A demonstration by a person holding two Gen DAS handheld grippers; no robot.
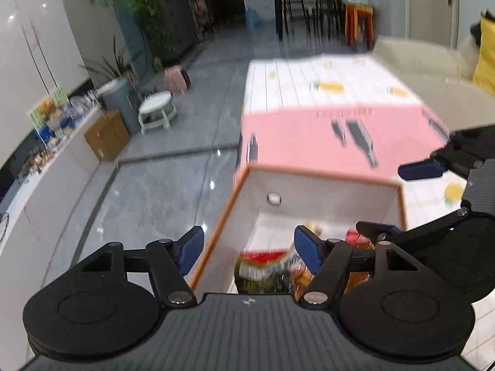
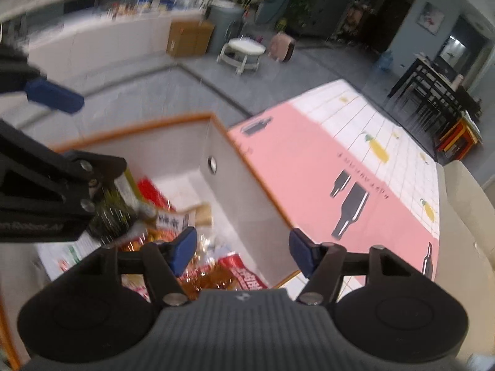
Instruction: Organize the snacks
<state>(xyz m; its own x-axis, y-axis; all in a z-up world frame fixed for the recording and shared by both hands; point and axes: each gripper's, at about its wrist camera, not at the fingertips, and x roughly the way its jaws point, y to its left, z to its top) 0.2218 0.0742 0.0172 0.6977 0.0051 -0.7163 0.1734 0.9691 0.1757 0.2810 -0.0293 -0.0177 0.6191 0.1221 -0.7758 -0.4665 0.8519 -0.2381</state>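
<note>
A white storage box with an orange rim (image 1: 321, 174) (image 2: 216, 142) stands on the pink and white tablecloth (image 1: 309, 136) (image 2: 309, 167). It holds several snack packs: a dark green bag (image 1: 260, 275) (image 2: 111, 213), red packs (image 1: 263, 253) (image 2: 247, 275) and orange-brown packs (image 2: 213, 281). My left gripper (image 1: 249, 249) is open and empty above the box's left edge. My right gripper (image 2: 243, 252) is open and empty above the box's right side. Each gripper also shows in the other's view, the right gripper (image 1: 399, 198) and the left gripper (image 2: 80, 130), both open.
A cream sofa (image 1: 433, 68) (image 2: 464, 216) with a yellow cushion (image 1: 485, 52) lies past the table. On the grey floor stand a white stool (image 1: 156, 108) (image 2: 244, 52), a cardboard box (image 1: 106, 137) (image 2: 188, 38), a grey bin (image 1: 122, 99) and a dark dining table (image 1: 309, 6).
</note>
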